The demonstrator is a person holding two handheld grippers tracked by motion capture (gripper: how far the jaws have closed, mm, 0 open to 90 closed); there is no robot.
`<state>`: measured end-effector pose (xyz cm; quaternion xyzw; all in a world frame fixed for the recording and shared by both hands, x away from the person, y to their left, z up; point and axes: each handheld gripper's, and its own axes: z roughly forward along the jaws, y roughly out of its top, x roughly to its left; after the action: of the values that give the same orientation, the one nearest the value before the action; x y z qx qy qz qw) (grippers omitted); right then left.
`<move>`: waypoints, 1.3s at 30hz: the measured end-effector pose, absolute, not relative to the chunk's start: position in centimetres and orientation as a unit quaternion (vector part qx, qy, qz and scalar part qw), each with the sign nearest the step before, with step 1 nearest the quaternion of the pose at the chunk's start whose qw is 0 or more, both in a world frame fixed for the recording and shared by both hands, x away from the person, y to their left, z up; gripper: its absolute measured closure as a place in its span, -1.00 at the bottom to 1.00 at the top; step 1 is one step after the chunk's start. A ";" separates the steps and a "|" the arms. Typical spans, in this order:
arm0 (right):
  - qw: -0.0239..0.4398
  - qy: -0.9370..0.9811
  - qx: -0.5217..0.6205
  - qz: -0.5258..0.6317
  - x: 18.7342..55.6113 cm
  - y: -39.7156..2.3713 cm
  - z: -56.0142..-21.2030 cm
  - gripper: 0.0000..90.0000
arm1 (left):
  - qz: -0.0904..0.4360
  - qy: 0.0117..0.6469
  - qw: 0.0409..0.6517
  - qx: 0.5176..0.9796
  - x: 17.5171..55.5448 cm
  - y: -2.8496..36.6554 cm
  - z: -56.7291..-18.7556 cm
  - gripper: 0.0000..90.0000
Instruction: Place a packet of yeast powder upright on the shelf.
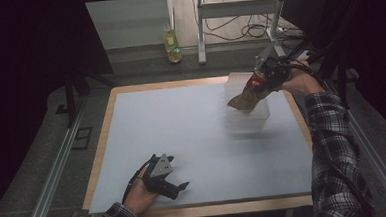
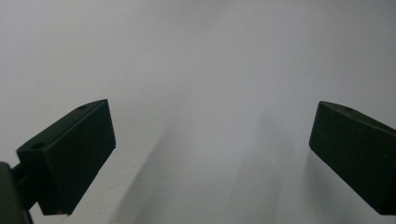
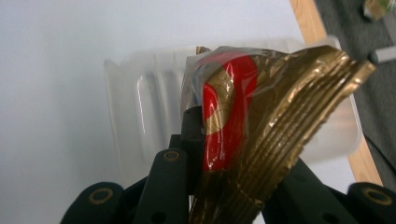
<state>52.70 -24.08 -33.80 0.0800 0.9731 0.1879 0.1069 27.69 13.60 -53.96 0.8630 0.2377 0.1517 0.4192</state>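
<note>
right gripper [image 1: 261,83]: clamped on the gold and red packet [image 3: 261,140], held up over the far right of the counter [image 1: 182,134]
packet: hanging tilted just above the clear tub [image 1: 246,116], not in it yet
left gripper [image 1: 177,188]: jaws wide apart, nothing between, resting low near the front edge

we see a crinkled gold foil packet [image 3: 261,135] with a red patch under clear wrap, its ridged, sealed edge fanned out. it hangs tilted, clamped in the right gripper [image 1: 265,79], over a clear plastic container [image 1: 247,116]. the container stands open-topped on the pale surface [image 1: 182,139], near its far right corner.
</note>
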 end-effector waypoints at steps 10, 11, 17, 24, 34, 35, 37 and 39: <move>0.103 0.979 0.082 0.155 53.6 -22.3 -35.5 0.69 | 0.153 0.237 0.418 0.863 27.6 13.6 -53.9 -0.99; 0.103 0.979 0.086 0.155 53.7 -22.1 -35.9 0.69 | 0.153 0.237 0.418 0.863 27.6 13.6 -53.9 -0.99; 0.109 0.968 0.107 0.201 54.2 -22.0 -37.2 0.64 | 0.152 0.236 0.416 0.865 27.7 13.5 -54.0 -0.99; 0.103 0.958 0.126 0.237 54.2 -22.2 -38.5 0.42 | 0.154 0.235 0.416 0.865 27.6 13.5 -53.9 -0.99; 0.130 0.940 0.160 0.273 53.5 -22.2 -38.3 -0.18 | 0.154 0.235 0.415 0.865 27.7 13.5 -54.0 -0.99; 0.131 0.937 0.162 0.279 53.5 -22.2 -38.3 -0.24 | 0.154 0.235 0.415 0.865 27.7 13.5 -54.0 -0.99; 0.133 0.935 0.168 0.282 53.4 -22.1 -38.1 -0.33 | 0.155 0.235 0.415 0.865 27.6 13.5 -54.0 -0.99; 0.138 0.932 0.168 0.289 53.2 -22.1 -38.0 -0.44 | 0.154 0.235 0.415 0.865 27.6 13.4 -53.9 -0.99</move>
<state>53.24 -22.11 -37.98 0.1683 0.9325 0.2886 0.1375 27.64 13.44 -53.94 0.8652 0.2346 0.1543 0.4153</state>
